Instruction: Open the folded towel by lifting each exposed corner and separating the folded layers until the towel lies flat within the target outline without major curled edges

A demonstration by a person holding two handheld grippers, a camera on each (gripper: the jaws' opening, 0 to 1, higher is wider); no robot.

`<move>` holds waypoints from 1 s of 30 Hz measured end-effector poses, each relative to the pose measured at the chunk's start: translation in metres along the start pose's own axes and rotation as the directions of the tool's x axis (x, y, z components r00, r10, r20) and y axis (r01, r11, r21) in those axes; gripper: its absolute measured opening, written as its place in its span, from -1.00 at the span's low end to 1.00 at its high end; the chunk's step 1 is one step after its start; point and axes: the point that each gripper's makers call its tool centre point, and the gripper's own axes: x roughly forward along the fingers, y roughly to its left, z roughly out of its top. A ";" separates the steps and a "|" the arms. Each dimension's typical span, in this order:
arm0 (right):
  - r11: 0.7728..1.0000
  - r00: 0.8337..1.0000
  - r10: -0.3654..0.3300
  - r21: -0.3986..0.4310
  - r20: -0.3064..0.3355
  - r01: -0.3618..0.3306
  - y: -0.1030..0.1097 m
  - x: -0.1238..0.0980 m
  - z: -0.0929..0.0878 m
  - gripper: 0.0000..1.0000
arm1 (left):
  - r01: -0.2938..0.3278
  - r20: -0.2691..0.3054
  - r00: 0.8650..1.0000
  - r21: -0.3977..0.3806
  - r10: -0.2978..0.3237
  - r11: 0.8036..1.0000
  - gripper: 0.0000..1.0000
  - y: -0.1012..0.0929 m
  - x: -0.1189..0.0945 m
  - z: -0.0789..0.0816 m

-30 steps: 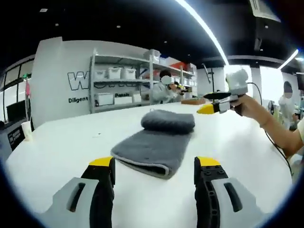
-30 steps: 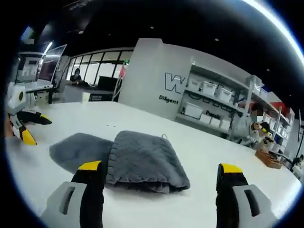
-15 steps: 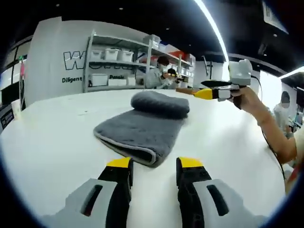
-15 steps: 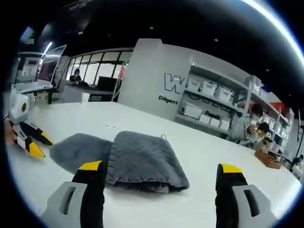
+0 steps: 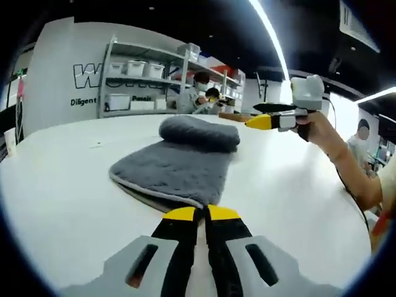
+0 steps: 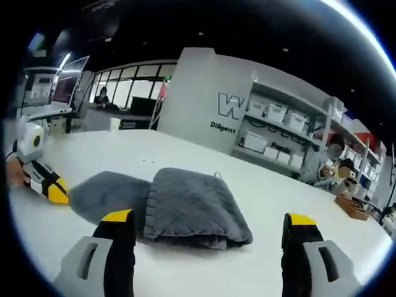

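Note:
A grey folded towel [image 5: 176, 168] lies on the white table [image 5: 55, 185], its thicker folded end [image 5: 199, 132] at the far side. My left gripper [image 5: 202, 213] has its jaws together at the towel's near corner, pinching its edge. In the right gripper view the left gripper [image 6: 60, 196] touches the thin end of the towel [image 6: 105, 192]. My right gripper [image 6: 208, 219] stands wide open just before the thick fold [image 6: 195, 207], holding nothing. A hand holds the right gripper [image 5: 260, 114] above the table beyond the towel.
Metal shelves [image 5: 133, 77] with white bins stand behind the table, with people [image 5: 198, 93] working near them. A paper cup [image 5: 9, 140] sits at the table's left edge. A wooden item [image 6: 349, 207] rests at the far right. Desks with monitors [image 6: 49, 93] stand beyond.
My left gripper's jaws went from wide apart to shut while moving in onto the towel's near corner. The right gripper stayed open and nearly still.

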 end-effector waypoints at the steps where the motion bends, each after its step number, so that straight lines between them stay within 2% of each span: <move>1: 1.000 1.000 0.004 0.004 -0.003 -0.004 0.001 0.000 -0.001 0.99 | 0.001 0.003 1.000 -0.018 -0.001 1.000 -0.95 0.001 -0.001 0.000; 10: 1.000 1.000 -0.013 -0.028 -0.028 0.012 -0.001 0.002 -0.005 0.99 | -0.017 -0.006 1.000 -0.011 0.017 1.000 -0.96 0.003 -0.005 0.000; 15: 0.999 0.999 -0.010 -0.034 -0.041 0.009 0.000 0.003 -0.007 0.99 | -0.053 -0.010 0.999 0.011 0.053 0.999 -0.96 0.011 -0.010 0.001; 23: 1.000 0.999 -0.009 -0.025 -0.048 0.007 0.001 0.003 -0.011 0.99 | -0.094 0.009 0.995 -0.107 0.095 0.990 -0.96 0.032 -0.020 0.005; 30: 1.000 0.999 -0.013 -0.023 -0.052 0.011 0.000 0.002 -0.012 0.99 | -0.097 0.019 0.995 -0.123 0.100 0.988 -0.97 0.037 -0.025 0.006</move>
